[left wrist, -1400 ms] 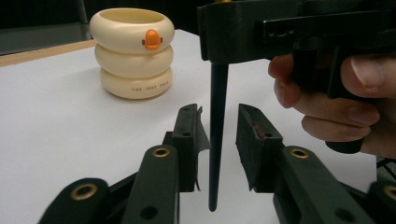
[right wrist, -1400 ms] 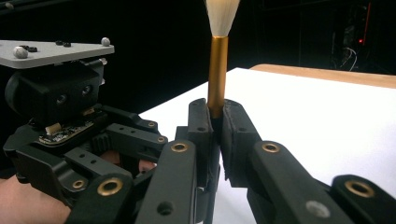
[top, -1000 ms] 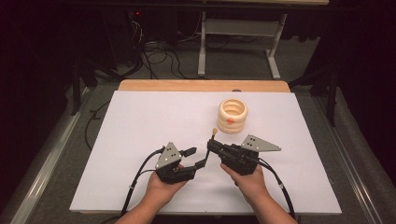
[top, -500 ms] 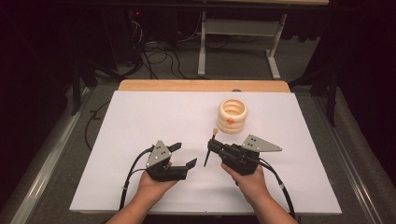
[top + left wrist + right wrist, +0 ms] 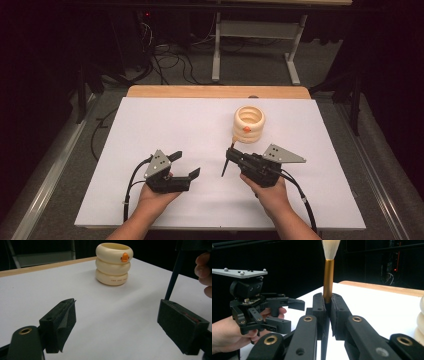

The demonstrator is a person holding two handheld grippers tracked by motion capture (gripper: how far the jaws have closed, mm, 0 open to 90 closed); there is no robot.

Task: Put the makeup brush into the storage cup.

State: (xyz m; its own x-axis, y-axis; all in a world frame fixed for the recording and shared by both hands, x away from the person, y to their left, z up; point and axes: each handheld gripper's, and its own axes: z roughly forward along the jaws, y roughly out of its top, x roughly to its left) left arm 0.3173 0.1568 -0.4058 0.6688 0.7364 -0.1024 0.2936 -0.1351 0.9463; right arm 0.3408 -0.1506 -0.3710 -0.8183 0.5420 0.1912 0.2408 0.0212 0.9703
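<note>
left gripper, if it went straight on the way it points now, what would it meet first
Probably the cream stack of three rings with an orange tab, straight ahead between the open left gripper jaws. The white table sheet between them looks free, though depth is hard to judge.

My right gripper (image 5: 327, 315) is matt black plastic; the brush (image 5: 328, 277) between its jaws has a glossy golden metal collar and soft white bristles.

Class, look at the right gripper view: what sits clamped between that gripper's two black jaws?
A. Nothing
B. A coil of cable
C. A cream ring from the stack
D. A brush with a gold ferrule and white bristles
D: the right gripper has its jaws closed on the brush, which stands upright with its bristles on top.
</note>
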